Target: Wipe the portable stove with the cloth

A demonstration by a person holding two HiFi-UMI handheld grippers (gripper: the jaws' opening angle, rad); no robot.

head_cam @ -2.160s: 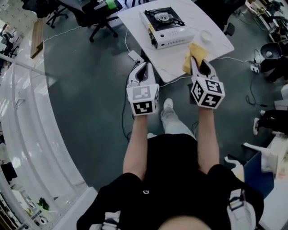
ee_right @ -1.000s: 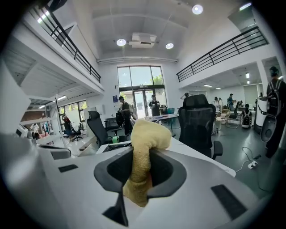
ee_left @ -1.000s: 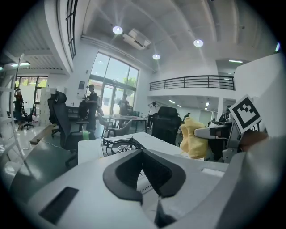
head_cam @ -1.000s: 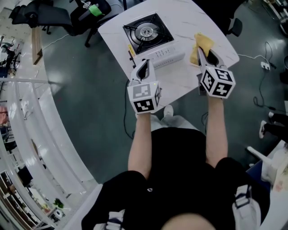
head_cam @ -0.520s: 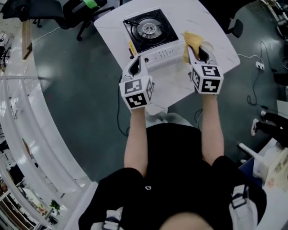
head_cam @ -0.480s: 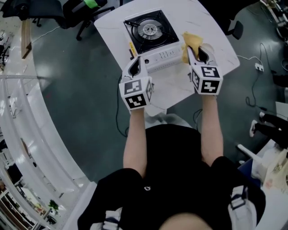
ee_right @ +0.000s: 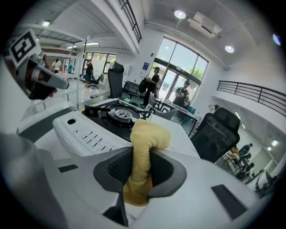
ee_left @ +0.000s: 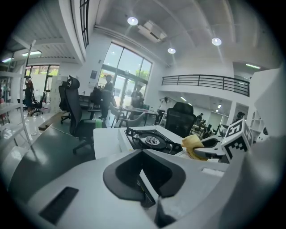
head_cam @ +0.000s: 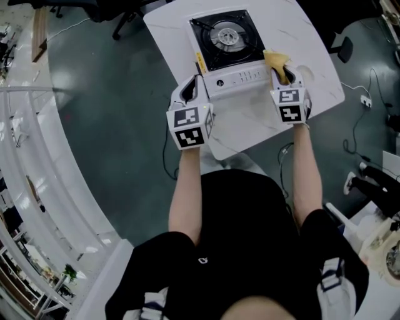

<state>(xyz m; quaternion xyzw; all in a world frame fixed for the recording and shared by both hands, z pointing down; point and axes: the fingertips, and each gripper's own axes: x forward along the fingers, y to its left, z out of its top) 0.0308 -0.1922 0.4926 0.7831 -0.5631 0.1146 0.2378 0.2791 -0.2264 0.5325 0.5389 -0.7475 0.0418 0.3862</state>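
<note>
The portable stove (head_cam: pixel 225 44), white with a black burner top, stands on the white table (head_cam: pixel 250 122). My right gripper (head_cam: pixel 281 74) is shut on the yellow cloth (head_cam: pixel 277 61), held at the stove's front right corner. The right gripper view has the cloth (ee_right: pixel 145 143) pinched in the right gripper (ee_right: pixel 142 154), bulging above the jaws, and the stove (ee_right: pixel 96 123) just left of it. My left gripper (head_cam: pixel 194 82) sits at the stove's front left corner, shut with nothing in it. The left gripper view looks over the left gripper (ee_left: pixel 143 154) to the stove (ee_left: pixel 149 139) and the cloth (ee_left: pixel 193 145).
Black office chairs (head_cam: pixel 112 9) stand beyond the table at the upper left. A long white curved counter (head_cam: pixel 37 156) runs down the left side. Cables (head_cam: pixel 359 94) lie on the grey floor to the right. The table's near edge is right below both grippers.
The person has come closer to the table. Both grippers have moved forward to the stove's front, and the right one has carried the cloth to the front right corner.
</note>
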